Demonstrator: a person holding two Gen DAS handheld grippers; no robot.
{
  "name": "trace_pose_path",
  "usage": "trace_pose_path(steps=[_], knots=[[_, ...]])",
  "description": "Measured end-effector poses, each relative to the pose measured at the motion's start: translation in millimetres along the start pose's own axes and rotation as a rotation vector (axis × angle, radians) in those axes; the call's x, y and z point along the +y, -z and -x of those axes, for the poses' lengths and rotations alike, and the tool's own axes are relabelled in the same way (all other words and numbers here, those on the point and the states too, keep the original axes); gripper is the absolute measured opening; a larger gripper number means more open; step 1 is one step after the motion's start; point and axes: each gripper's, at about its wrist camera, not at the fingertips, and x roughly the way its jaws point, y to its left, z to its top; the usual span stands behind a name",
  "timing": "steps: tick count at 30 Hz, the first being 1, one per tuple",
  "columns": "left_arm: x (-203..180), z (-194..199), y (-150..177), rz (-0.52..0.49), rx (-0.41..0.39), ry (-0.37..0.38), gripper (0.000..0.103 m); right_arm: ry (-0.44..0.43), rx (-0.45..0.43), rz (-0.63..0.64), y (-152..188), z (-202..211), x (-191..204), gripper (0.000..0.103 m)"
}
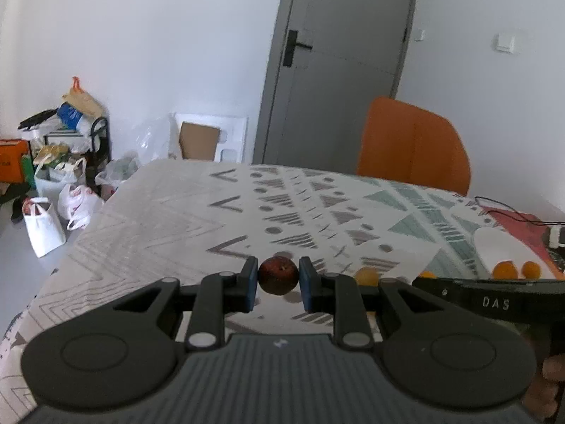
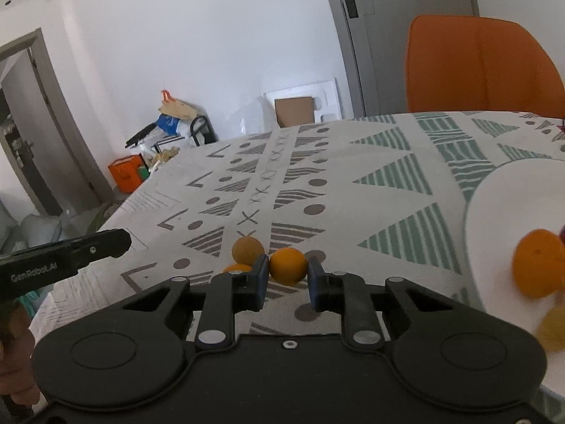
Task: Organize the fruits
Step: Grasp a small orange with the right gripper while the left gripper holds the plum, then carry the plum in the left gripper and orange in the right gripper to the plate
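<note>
My left gripper [image 1: 278,284] is shut on a dark red round fruit [image 1: 277,275] and holds it just above the patterned tablecloth [image 1: 159,219]. My right gripper [image 2: 286,277] is shut on an orange fruit [image 2: 287,265] above the cloth. Two more orange fruits [image 2: 248,250] lie on the cloth just left of it. A white plate [image 2: 494,219] at the right holds an orange fruit [image 2: 538,268]. In the left wrist view the plate [image 1: 494,247] shows with two orange fruits [image 1: 505,270] at its near edge, and another orange fruit [image 1: 367,276] lies on the cloth.
An orange chair [image 1: 413,145] stands behind the table by a grey door [image 1: 339,63]. Bags and boxes [image 1: 60,162] sit on the floor at the left. A black cable [image 1: 508,212] and a small device lie at the table's far right. The left gripper's body [image 2: 63,258] shows at the left of the right wrist view.
</note>
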Motion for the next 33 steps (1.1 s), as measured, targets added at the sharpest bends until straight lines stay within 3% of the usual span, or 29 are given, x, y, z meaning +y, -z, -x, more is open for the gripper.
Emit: trace_pose_path(steps=[19, 33], knots=[[-69.3, 15.9, -7.2, -0.106, -0.049, 0.102, 0.023, 0.072, -0.129, -0.079, 0.5, 68.6, -43.9, 0.022], [-126.4, -0.2, -9.1, -0.193, -0.033, 0.168, 0.023, 0.136, -0.242, -0.150, -1.5, 104.8, -86.1, 0.022]])
